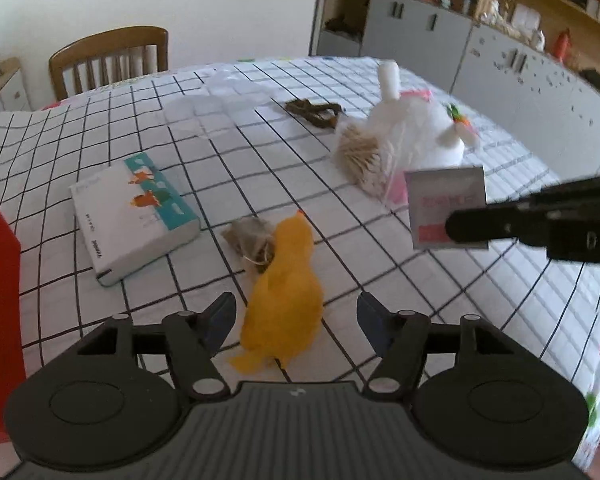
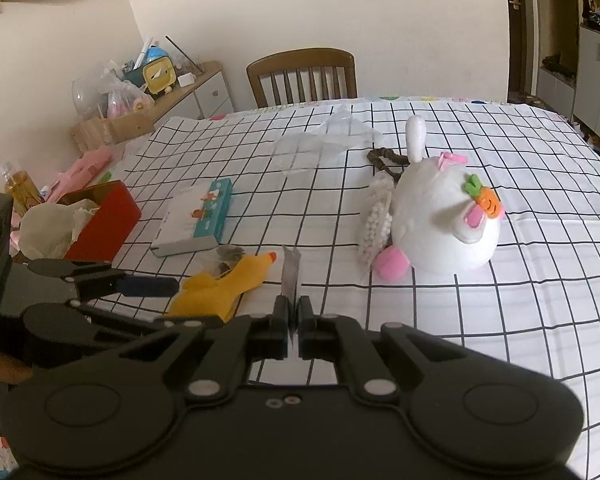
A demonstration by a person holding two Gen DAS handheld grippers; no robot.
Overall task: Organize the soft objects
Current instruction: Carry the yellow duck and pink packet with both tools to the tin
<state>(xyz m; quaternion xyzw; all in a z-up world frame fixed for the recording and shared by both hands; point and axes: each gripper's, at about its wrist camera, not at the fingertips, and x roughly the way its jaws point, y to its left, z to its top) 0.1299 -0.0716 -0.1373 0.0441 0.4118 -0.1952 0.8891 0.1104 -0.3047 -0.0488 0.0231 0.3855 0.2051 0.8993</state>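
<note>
A yellow plush duck (image 1: 284, 292) lies on the checked tablecloth, between the tips of my open left gripper (image 1: 296, 312); it also shows in the right wrist view (image 2: 220, 286). My right gripper (image 2: 294, 310) is shut on a thin flat packet (image 2: 291, 270), seen edge-on; in the left wrist view the packet (image 1: 443, 196) is white and pink, held above the table. A white plush rabbit (image 2: 439, 220) with a carrot patch lies at the right, also in the left wrist view (image 1: 415, 128).
A book (image 1: 134, 216) lies left of the duck. A small grey pouch (image 1: 252, 240) touches the duck. A cotton swab bag (image 2: 375, 224) leans on the rabbit. A brown hair tie (image 2: 383, 160), clear plastic bag (image 2: 323, 140), red box (image 2: 100, 224) and chair (image 2: 303, 76) stand around.
</note>
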